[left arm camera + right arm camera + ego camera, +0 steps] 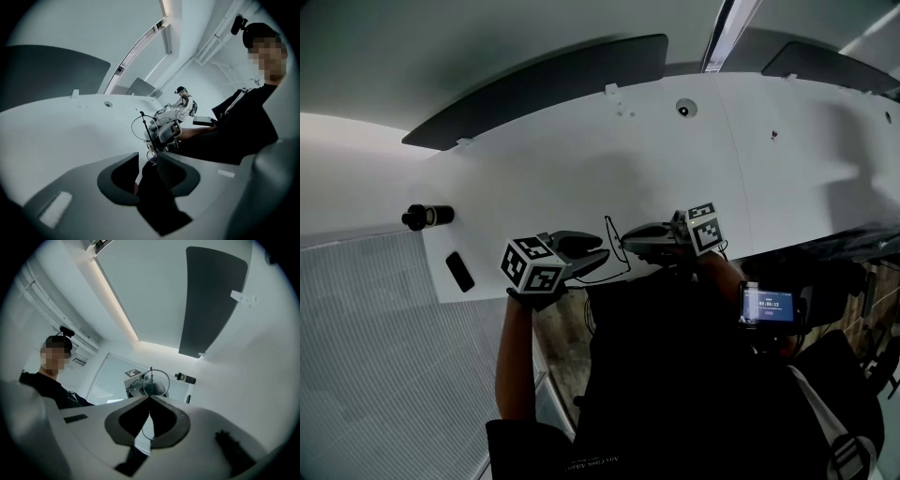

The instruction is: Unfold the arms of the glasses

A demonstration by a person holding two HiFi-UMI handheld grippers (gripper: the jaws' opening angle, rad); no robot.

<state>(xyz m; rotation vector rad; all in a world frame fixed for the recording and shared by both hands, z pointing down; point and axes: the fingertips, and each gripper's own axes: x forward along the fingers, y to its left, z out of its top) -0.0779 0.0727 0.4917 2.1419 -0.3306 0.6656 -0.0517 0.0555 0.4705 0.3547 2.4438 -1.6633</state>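
Observation:
The thin wire-rimmed glasses (609,234) hang in the air over the near edge of the white table (581,169), between my two grippers. My right gripper (626,244) is shut on the frame. In the right gripper view one round lens (156,382) stands above the closed tips (150,397) and the other lens shows between the jaws below. My left gripper (602,251) faces it from the left, open. In the left gripper view its tips (148,157) sit just short of the glasses (144,127), whose dark arm stands upright, with the right gripper (171,123) behind.
A black cylinder (427,217) and a flat black slab (459,271) lie at the table's left end. A small round fitting (685,108) sits near the far edge, with dark panels (544,84) behind. A device with a lit screen (769,304) hangs on the person's chest.

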